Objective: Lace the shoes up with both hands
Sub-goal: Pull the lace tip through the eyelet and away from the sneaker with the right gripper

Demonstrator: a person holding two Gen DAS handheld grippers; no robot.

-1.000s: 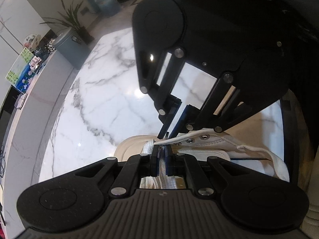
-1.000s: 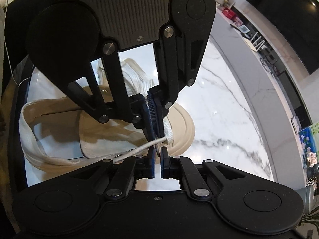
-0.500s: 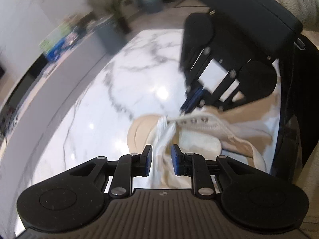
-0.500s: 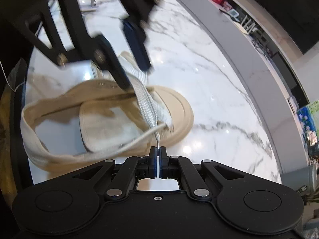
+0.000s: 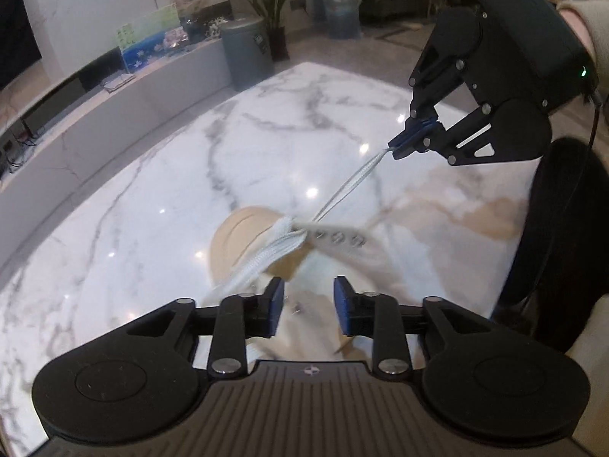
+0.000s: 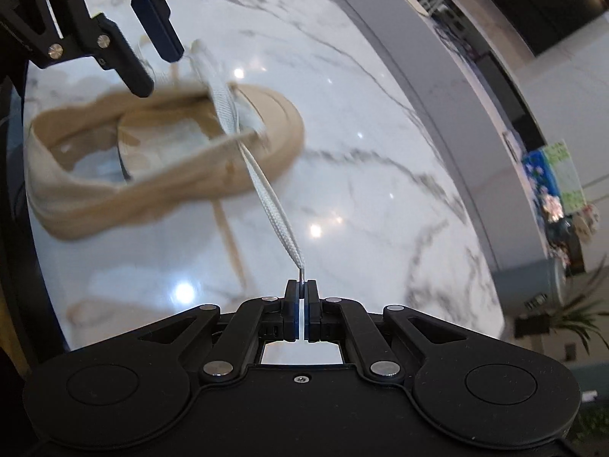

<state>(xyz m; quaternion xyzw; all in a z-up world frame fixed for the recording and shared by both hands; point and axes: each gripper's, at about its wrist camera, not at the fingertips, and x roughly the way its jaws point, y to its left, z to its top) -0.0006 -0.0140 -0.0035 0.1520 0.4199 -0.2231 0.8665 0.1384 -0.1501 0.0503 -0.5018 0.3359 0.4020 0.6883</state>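
Note:
A beige canvas shoe point(image 6: 160, 175) lies on the white marble table point(image 5: 152, 175), toe point(image 5: 232, 236) pointing away in the left wrist view. A flat white lace point(image 6: 266, 190) runs taut from the front eyelets point(image 5: 337, 238) to my right gripper point(image 6: 301, 285), which is shut on its metal tip. That right gripper point(image 5: 396, 148) hangs up and right of the shoe. My left gripper point(image 5: 308, 308) stands open above the shoe's tongue, holding nothing; the other lace half point(image 5: 262, 262) passes by its left finger. In the right wrist view the left gripper point(image 6: 152, 49) hovers over the shoe's far side.
A grey trash bin point(image 5: 247, 49), a potted plant point(image 5: 266, 3) and a low grey ledge point(image 5: 114, 114) with a colourful card stand beyond the table's far edge. A person's sleeve point(image 5: 586, 19) shows at the upper right. Marble surface lies left of the shoe.
My left gripper opened, let go of the lace and backed away. My right gripper closed on the lace tip and pulled it out to the side, drawing the lace taut through the eyelet.

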